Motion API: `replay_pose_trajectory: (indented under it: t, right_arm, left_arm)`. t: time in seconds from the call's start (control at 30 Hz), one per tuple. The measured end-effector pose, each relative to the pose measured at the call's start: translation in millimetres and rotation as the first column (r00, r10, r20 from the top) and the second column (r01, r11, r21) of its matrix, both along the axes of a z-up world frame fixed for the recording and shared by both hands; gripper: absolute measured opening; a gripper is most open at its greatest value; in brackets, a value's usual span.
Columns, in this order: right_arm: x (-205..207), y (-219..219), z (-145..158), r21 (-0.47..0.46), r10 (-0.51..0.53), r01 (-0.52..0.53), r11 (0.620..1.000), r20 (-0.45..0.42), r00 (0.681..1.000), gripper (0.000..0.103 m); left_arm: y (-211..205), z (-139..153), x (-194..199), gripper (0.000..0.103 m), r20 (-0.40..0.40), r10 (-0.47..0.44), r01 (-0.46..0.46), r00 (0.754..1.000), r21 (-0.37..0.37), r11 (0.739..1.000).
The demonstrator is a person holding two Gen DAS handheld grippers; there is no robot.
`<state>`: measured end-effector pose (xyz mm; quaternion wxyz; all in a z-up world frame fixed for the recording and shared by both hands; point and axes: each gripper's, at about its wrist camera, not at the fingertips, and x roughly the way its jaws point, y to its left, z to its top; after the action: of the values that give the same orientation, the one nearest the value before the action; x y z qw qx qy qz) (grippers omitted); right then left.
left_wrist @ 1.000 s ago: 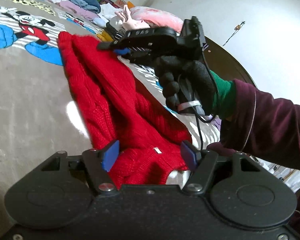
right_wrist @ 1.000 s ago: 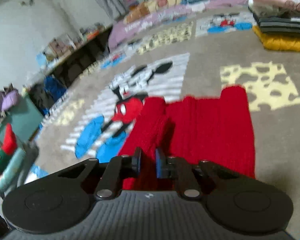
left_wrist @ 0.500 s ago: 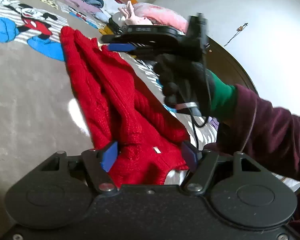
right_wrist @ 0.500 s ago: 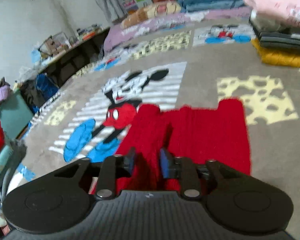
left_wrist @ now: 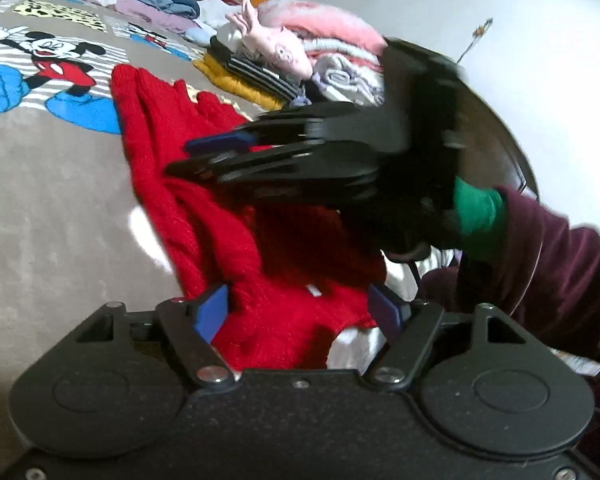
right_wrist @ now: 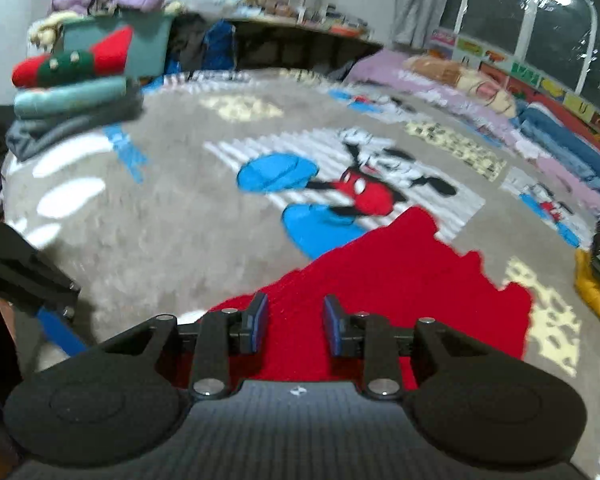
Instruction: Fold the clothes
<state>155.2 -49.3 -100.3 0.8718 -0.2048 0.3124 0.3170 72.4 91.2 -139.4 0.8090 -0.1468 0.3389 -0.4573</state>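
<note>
Cartoon blanket (left_wrist: 40,184) bears red sweater (left_wrist: 204,208), long axis running away.

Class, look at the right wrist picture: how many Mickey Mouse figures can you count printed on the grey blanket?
2. A large Mickey lies mid-blanket, just beyond the red sweater; a smaller one sits near the right edge. Others may be hidden under the sweater.

Prob. a home bedroom: cartoon blanket (right_wrist: 148,216), folded clothes piles (left_wrist: 300,60), window (right_wrist: 532,12)

The red knit sweater (left_wrist: 188,184) lies spread flat on the blanket — rumpled in long folds, just ahead of and under the right gripper (right_wrist: 295,322).
</note>
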Motion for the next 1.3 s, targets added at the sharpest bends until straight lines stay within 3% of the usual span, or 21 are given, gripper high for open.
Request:
replay_pose_trajectory:
  t: [0.2, 0.37, 0.47, 0.6, 0.73, 0.87, 0.93, 1.0, 1.07, 1.1, 1.3]
  right_arm:
    - [2.8, 5.7, -1.5, 0.009, -0.044, 0.045, 0.999, -0.03, 0.999, 0.034]
    - [-17.2, -35.5, 28.1, 0.229, -0.11, 0.113, 0.967, -0.03, 0.994, 0.035]
    - [-40.1, -72.1, 38.1, 0.294, -0.171, 0.158, 0.943, 0.017, 0.985, 0.035]
    - [-75.7, -112.0, 33.5, 0.29, -0.237, 0.201, 0.936, 0.096, 0.967, 0.036]
    - [-111.0, -138.3, 17.5, 0.292, -0.271, 0.218, 0.931, 0.153, 0.95, 0.036]
    - [-138.5, -149.6, -3.6, 0.355, -0.296, 0.226, 0.907, 0.157, 0.942, 0.036]
    - [-144.4, -146.7, -12.1, 0.337, -0.273, 0.206, 0.919, 0.165, 0.948, 0.033]
    - [-145.5, -141.0, -18.3, 0.307, -0.245, 0.181, 0.934, 0.183, 0.952, 0.029]
    - [-136.7, -136.4, -29.5, 0.26, -0.231, 0.193, 0.946, 0.121, 0.966, 0.029]
    - [-128.0, -136.8, -38.4, 0.26, -0.227, 0.208, 0.943, 0.048, 0.973, 0.035]
    - [-142.9, -146.2, -31.1, 0.307, -0.233, 0.197, 0.931, 0.085, 0.969, 0.036]
  left_arm:
    - [1.4, 1.7, -1.8, 0.076, -0.001, -0.003, 0.003, 1.0, 0.006, 1.0]
    - [9.7, 11.3, -8.3, 0.076, 0.052, 0.019, -0.02, 0.998, 0.019, 1.0]
    - [12.5, 16.7, -13.2, 0.077, 0.121, 0.056, -0.063, 0.991, 0.057, 0.996]
    - [7.2, 23.2, -22.9, 0.077, 0.252, 0.1, -0.136, 0.963, 0.133, 0.982]
    - [1.0, 38.4, -38.5, 0.077, 0.401, 0.127, -0.162, 0.907, 0.056, 0.985]
    - [-22.2, 40.7, -34.3, 0.077, 0.447, 0.122, -0.159, 0.886, 0.047, 0.986]
    - [-30.7, 34.9, -25.5, 0.077, 0.422, 0.109, -0.159, 0.9, 0.085, 0.984]
    - [-39.9, 19.0, -11.9, 0.077, 0.322, 0.072, -0.141, 0.944, 0.195, 0.971]
    - [-52.5, 3.3, -9.9, 0.077, 0.321, 0.032, -0.14, 0.947, 0.319, 0.937]
    - [-56.0, 2.5, -13.7, 0.078, 0.35, 0.015, -0.143, 0.937, 0.343, 0.928]
    - [-33.8, 17.7, -26.1, 0.078, 0.375, 0.065, -0.181, 0.925, 0.282, 0.942]
